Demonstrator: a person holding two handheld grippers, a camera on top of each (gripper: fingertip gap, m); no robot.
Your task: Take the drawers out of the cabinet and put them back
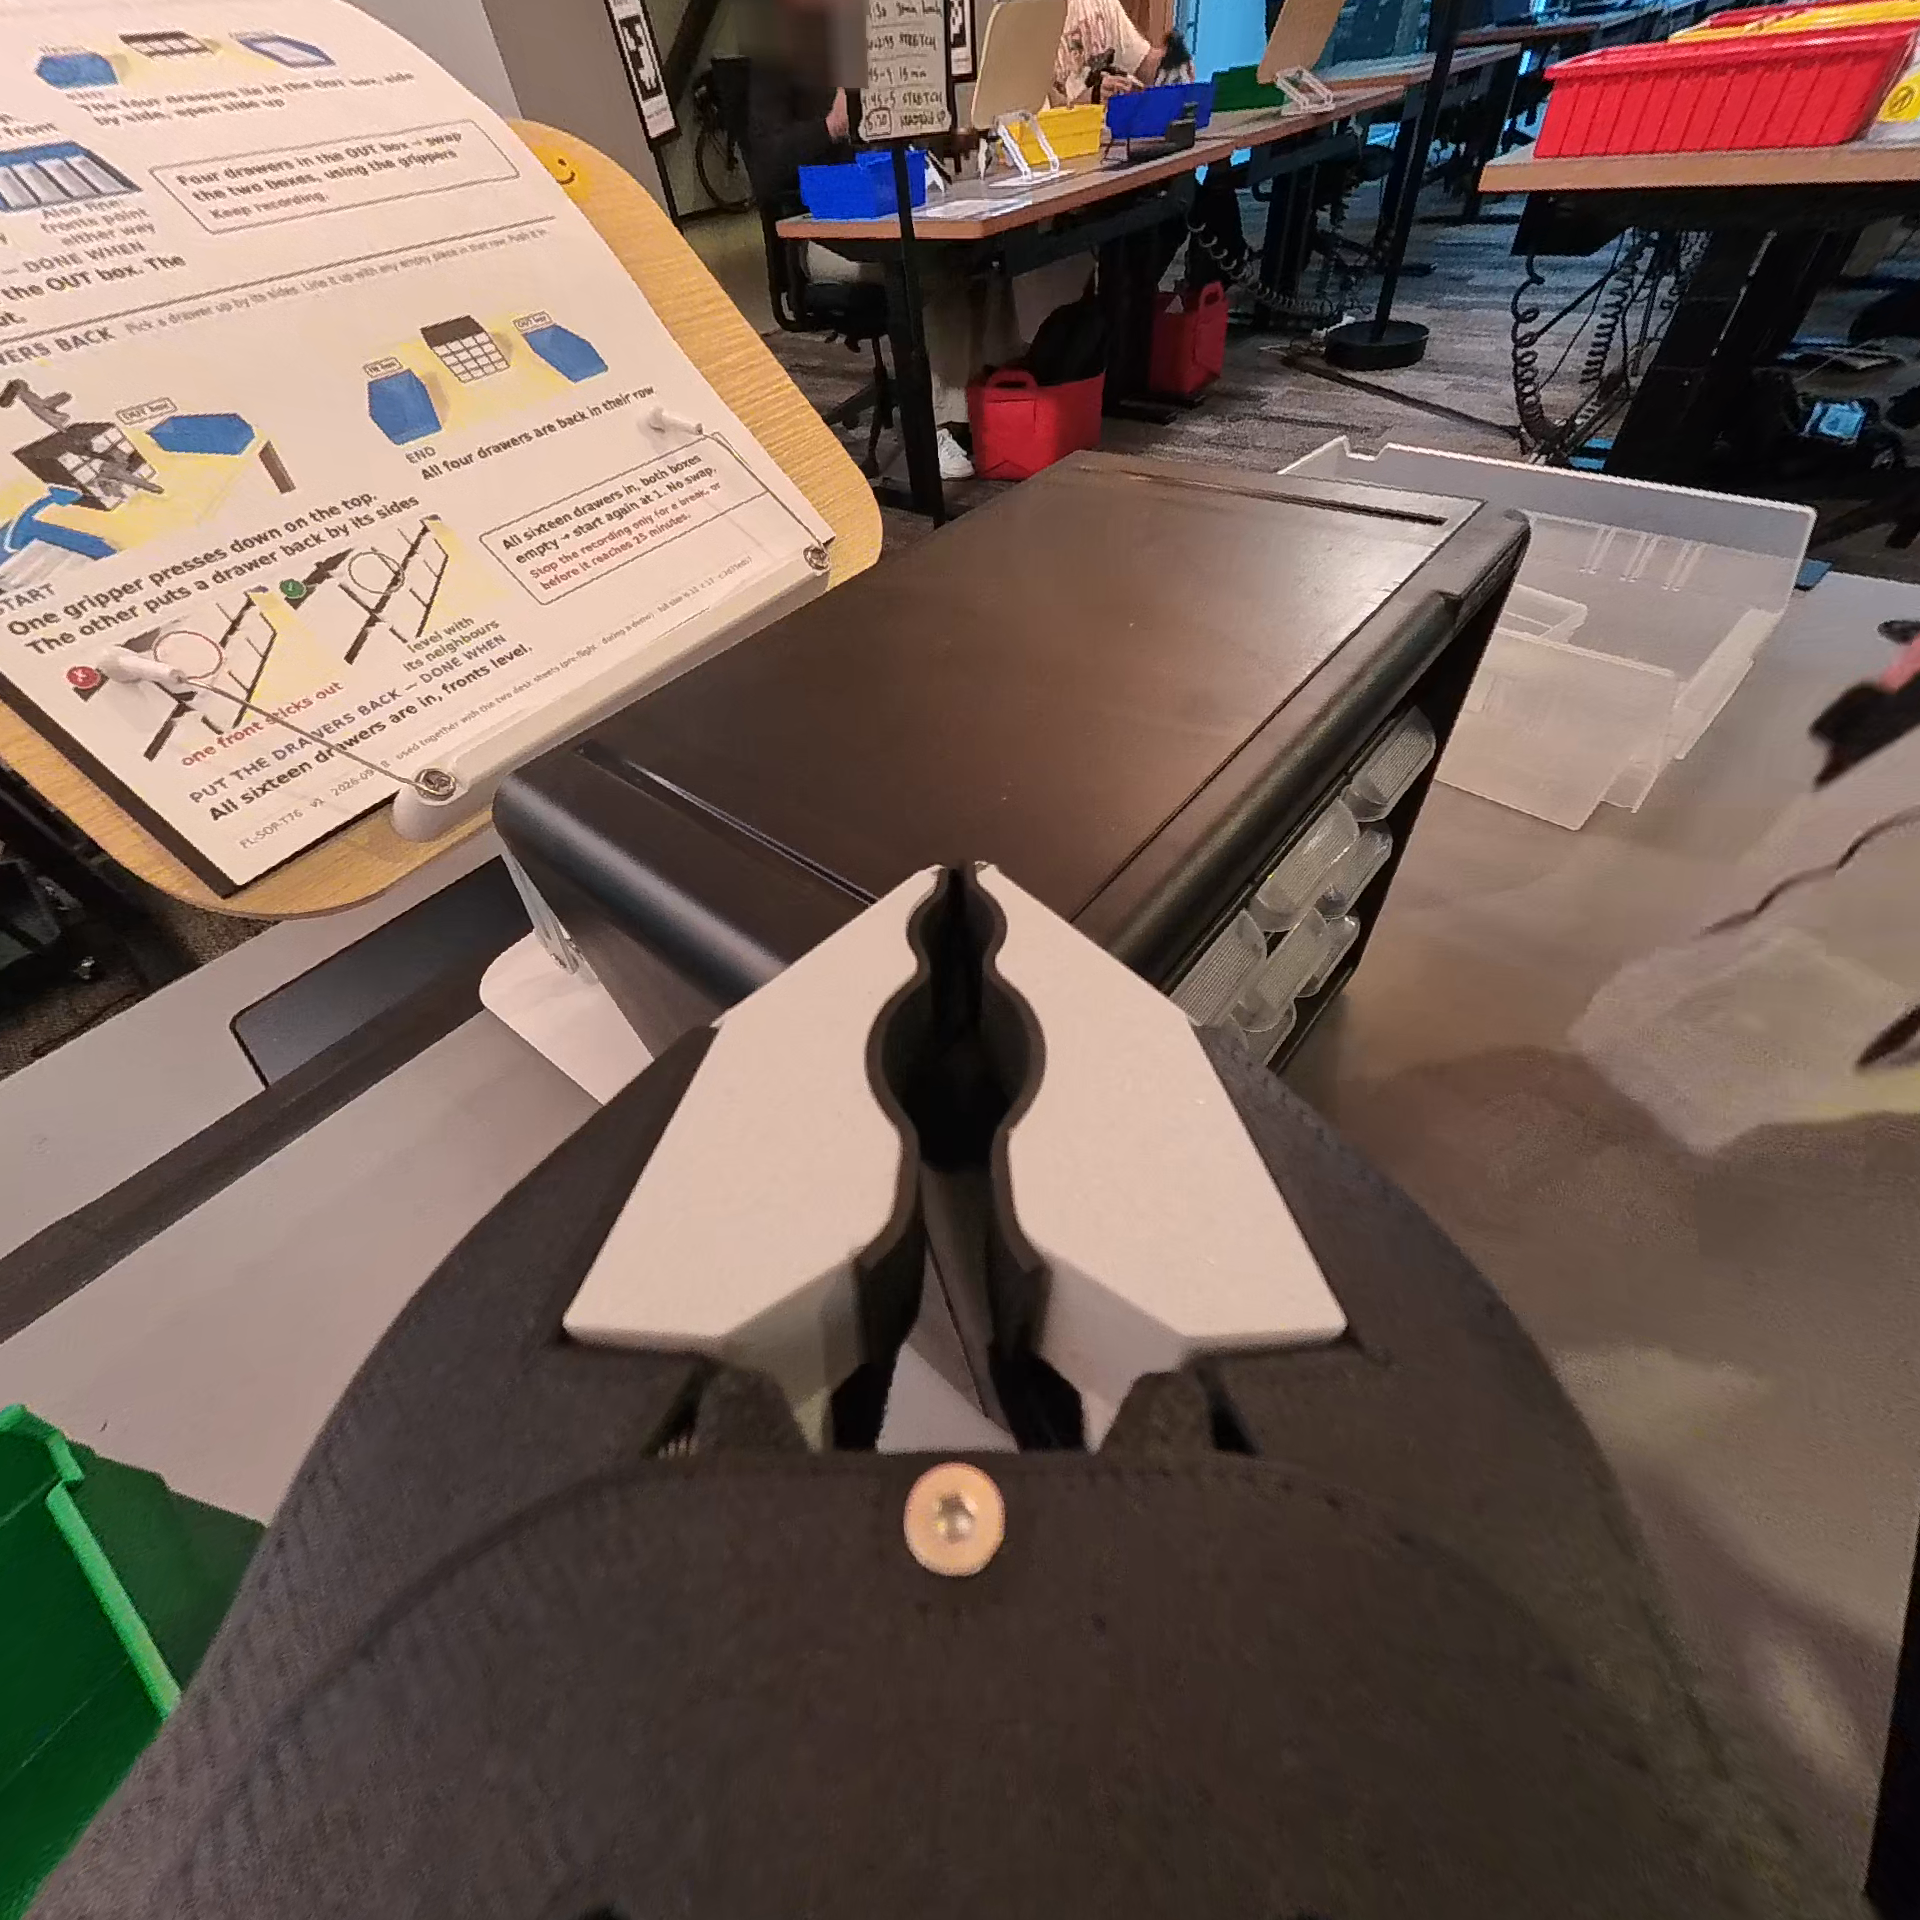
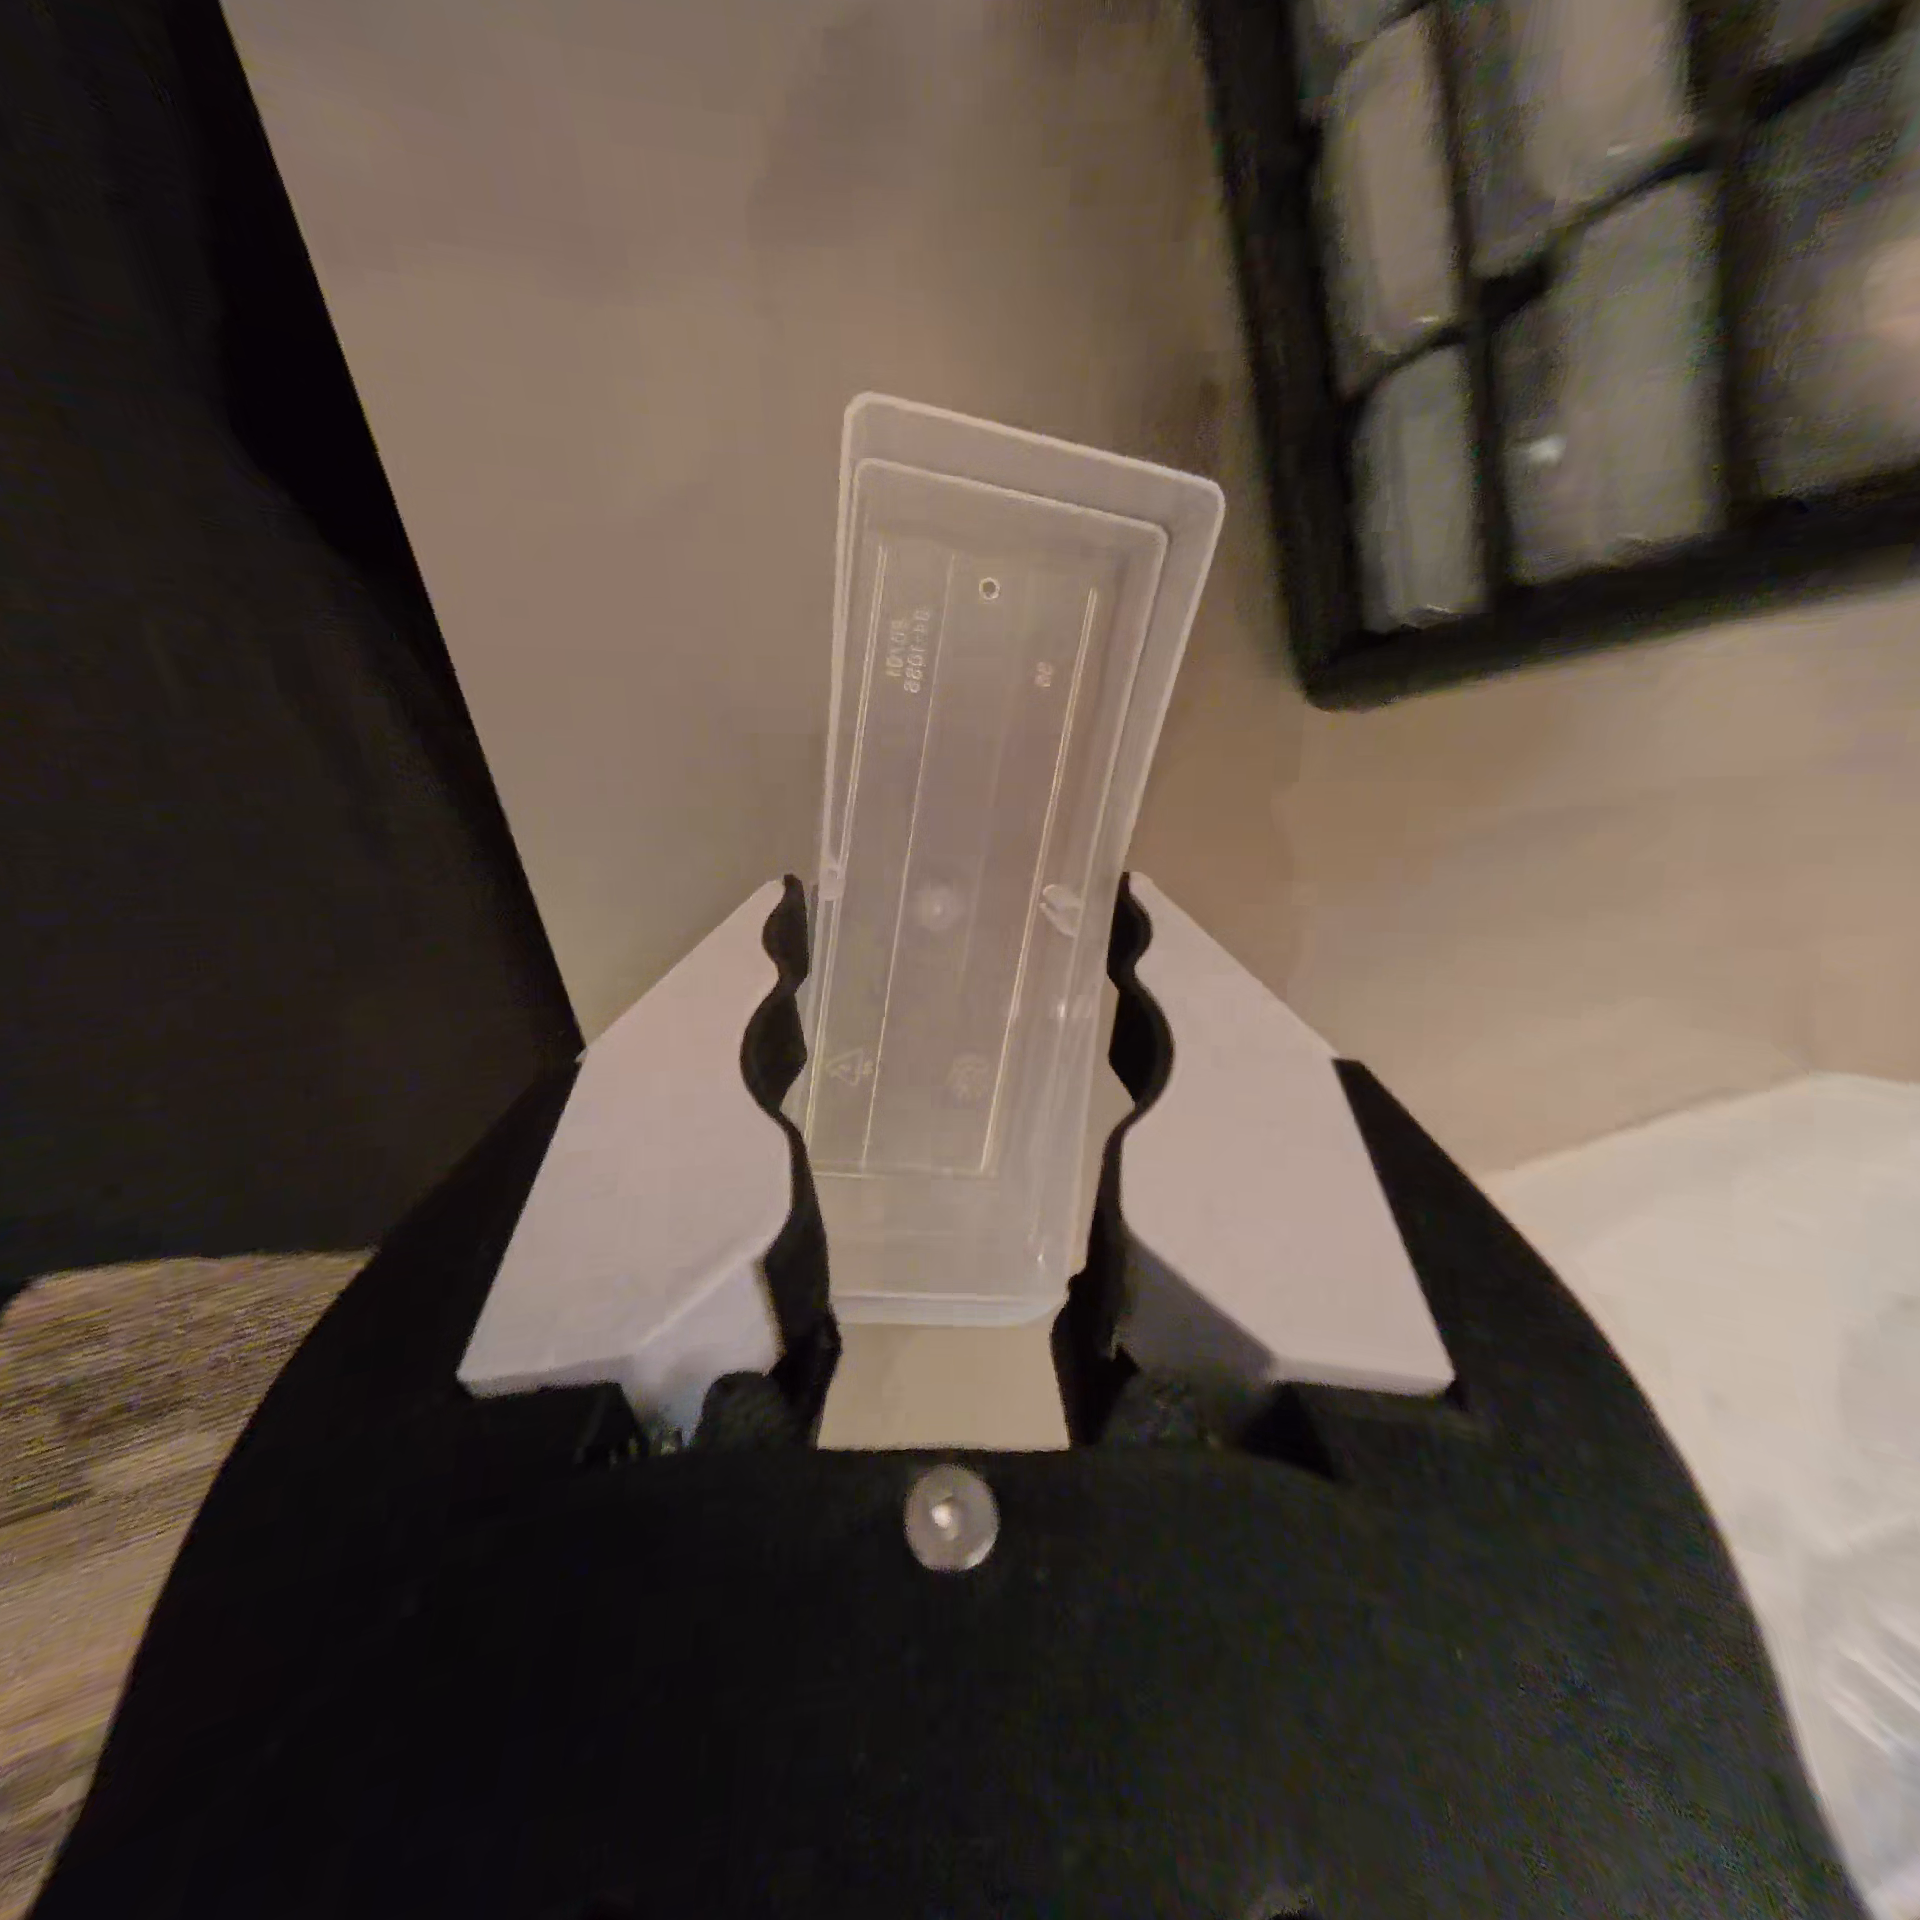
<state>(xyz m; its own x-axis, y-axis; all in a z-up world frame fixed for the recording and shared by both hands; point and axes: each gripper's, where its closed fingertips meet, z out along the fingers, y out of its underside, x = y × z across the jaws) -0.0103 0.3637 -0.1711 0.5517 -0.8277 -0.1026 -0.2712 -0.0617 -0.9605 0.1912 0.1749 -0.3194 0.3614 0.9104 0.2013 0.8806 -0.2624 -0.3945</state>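
Drawer [image 2: 987,852], clear plastic and long, sits clamped between the right gripper's [image 2: 961,894] fingers [image 2: 665,1122], which press on its two long sides; its underside faces the camera and its far end sticks out well past the fingertips. It hangs clear of the pale desk [image 2: 727,416], apart from the cabinet [image 2: 1558,343], whose dark grid of clear drawer fronts fills the upper right of the right wrist view, blurred. A white, soft-looking shape at the lower right of that view is too blurred to name. The left gripper's [image 1: 961,878] fingers [image 1: 790,1122] are closed tip to tip with nothing between them, poised just above the near top corner of the black cabinet [image 1: 1039,665]. In the left wrist view the cabinet stands on the grey desk [image 1: 1558,1195], its front turned to the right, with a few clear drawer handles [image 1: 1320,862] showing along that edge. Beyond the cabinet lies a clear plastic tray [image 1: 1621,613]. To the left stands a tilted wooden board [image 1: 727,343] carrying a printed instruction sheet [image 1: 343,416], and a green bin [image 1: 62,1621] sits at the lower left corner. Farther back are other desks with blue, yellow and red bins [image 1: 1714,94].
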